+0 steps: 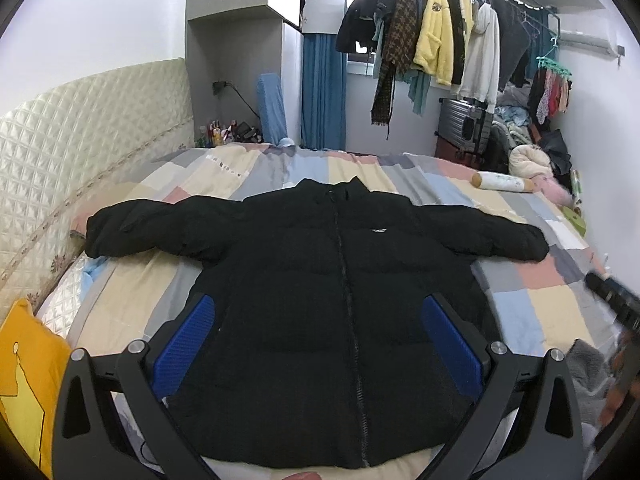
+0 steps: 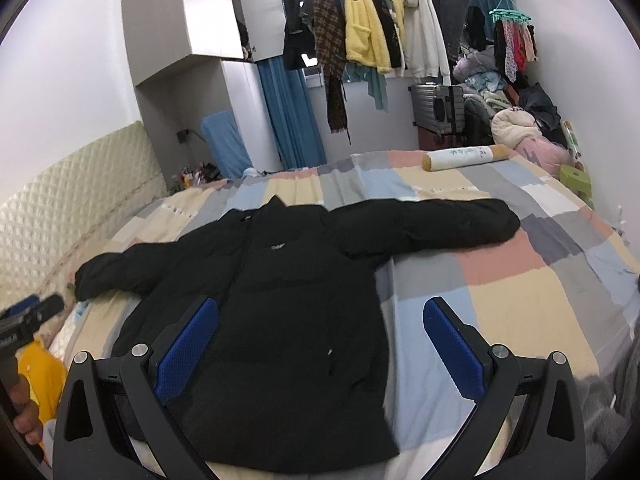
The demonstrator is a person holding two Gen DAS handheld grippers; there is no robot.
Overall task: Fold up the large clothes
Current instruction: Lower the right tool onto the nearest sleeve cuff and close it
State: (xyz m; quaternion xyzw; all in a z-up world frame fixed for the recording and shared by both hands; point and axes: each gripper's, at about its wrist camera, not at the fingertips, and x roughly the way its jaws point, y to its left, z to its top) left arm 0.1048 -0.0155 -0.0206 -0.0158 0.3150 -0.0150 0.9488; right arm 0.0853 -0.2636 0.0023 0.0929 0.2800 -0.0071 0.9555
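A black puffer jacket (image 1: 320, 280) lies flat, front up and zipped, on the bed with both sleeves spread out; it also shows in the right wrist view (image 2: 280, 300). My left gripper (image 1: 318, 312) is open and empty, hovering above the jacket's lower body, its blue pads (image 1: 188, 344) on either side of the zipper. My right gripper (image 2: 320, 316) is open and empty above the jacket's right side and hem. The right gripper also shows blurred at the right edge of the left wrist view (image 1: 612, 300), and the left gripper at the left edge of the right wrist view (image 2: 28, 316).
The bed has a pastel patchwork cover (image 1: 540, 300) and a quilted headboard (image 1: 80, 128) at left. A yellow pillow (image 1: 24, 380) lies near left. A bolster roll (image 2: 464, 158) lies at the far side. Hanging clothes (image 1: 436, 40), a suitcase (image 1: 464, 124) and piled items stand beyond the bed.
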